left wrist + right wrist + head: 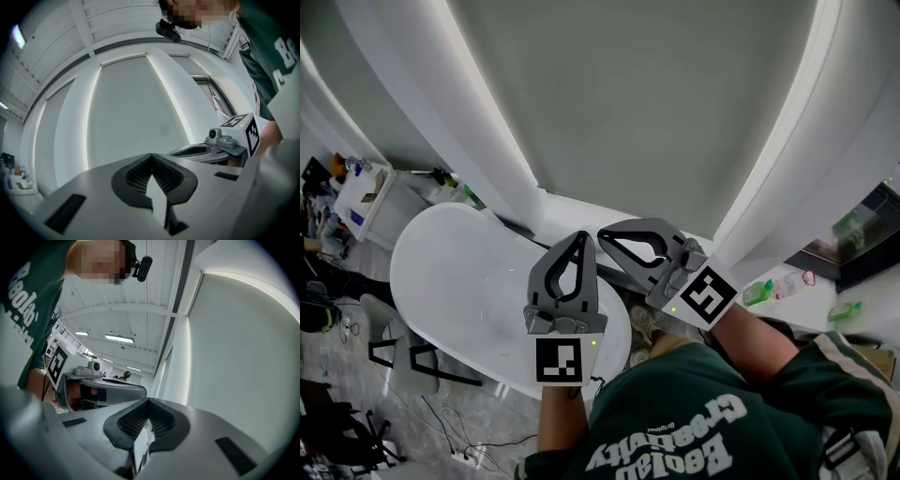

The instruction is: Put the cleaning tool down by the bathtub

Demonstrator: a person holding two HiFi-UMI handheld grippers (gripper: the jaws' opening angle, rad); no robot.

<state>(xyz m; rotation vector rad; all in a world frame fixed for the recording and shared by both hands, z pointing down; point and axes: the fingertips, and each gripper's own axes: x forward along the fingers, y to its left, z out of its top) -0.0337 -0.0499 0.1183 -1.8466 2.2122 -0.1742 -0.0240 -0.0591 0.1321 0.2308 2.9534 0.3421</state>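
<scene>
left gripper (151, 157): jaws closed tip to tip with nothing between them. It is held about level in front of the chest. In the head view it overlaps the right end of the tub.
right gripper (148, 400): jaws pressed together and empty. It is just right of the left gripper and angled toward it. The two tips are near each other but apart.
marker cubes: one is at the back of each gripper, close to the hands, left (559, 360) and right (706, 293).
tub (441, 272): white and oval, standing on the grey floor at the lower left of the head view, below the grippers.
cleaning tool: cannot be picked out in any view, and neither gripper holds it.
curtains: white, hanging either side of the wall, left (478, 122) and right (787, 159).
wall (647, 94): plain grey, straight ahead of both grippers.
bottles (757, 292): green, on a pale ledge right of the right gripper.
cart (366, 197): white, beyond the far end of the tub, with small items on top.
cables (469, 441): dark, on the floor beside the tub.
shirt (675, 422): green with pale lettering, at the bottom of the head view.
</scene>
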